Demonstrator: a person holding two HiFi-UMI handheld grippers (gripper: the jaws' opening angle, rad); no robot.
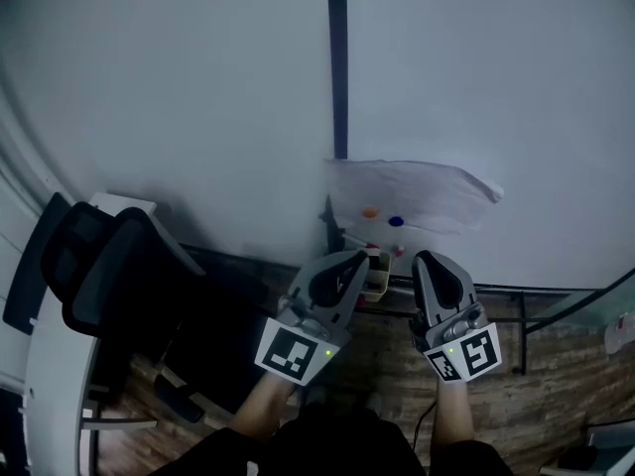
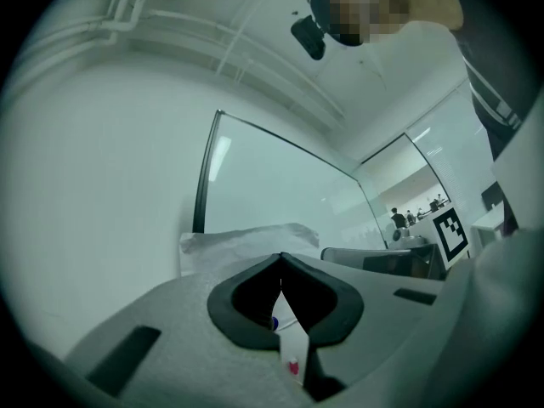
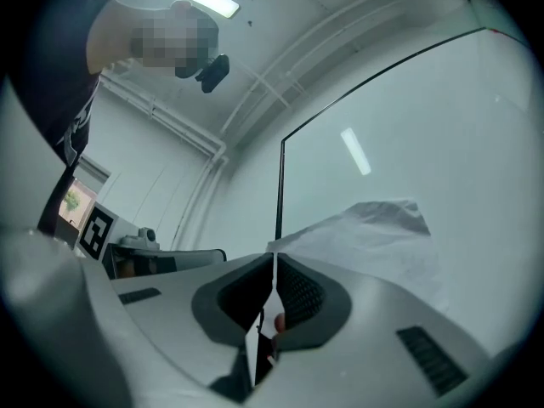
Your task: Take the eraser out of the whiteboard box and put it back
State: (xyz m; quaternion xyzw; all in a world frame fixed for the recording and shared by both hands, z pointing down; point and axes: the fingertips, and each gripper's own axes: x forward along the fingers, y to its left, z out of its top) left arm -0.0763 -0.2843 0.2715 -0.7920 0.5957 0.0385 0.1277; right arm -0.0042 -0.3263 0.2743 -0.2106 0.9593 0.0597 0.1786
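Both hand-held units are of one build. The left gripper [image 1: 357,258] and right gripper [image 1: 428,259] have light grey moulded shells that taper to rounded tips. At the rear, each carries a white marker cube [image 1: 294,353] printed with black squares, and I note a small green light [image 1: 327,352] lit beside it. The fingers [image 3: 374,313] are grey outside with black recessed linings. On the right unit the lining is ribbed. The person wears a dark garment [image 1: 327,449].

No readable words, numbers or brands anywhere. Only a black-and-white square marker [image 1: 294,353] on my left gripper [image 1: 357,257] and another marker [image 1: 466,355] on my right gripper [image 1: 426,259]. Both are block patterns, no letters or digits.
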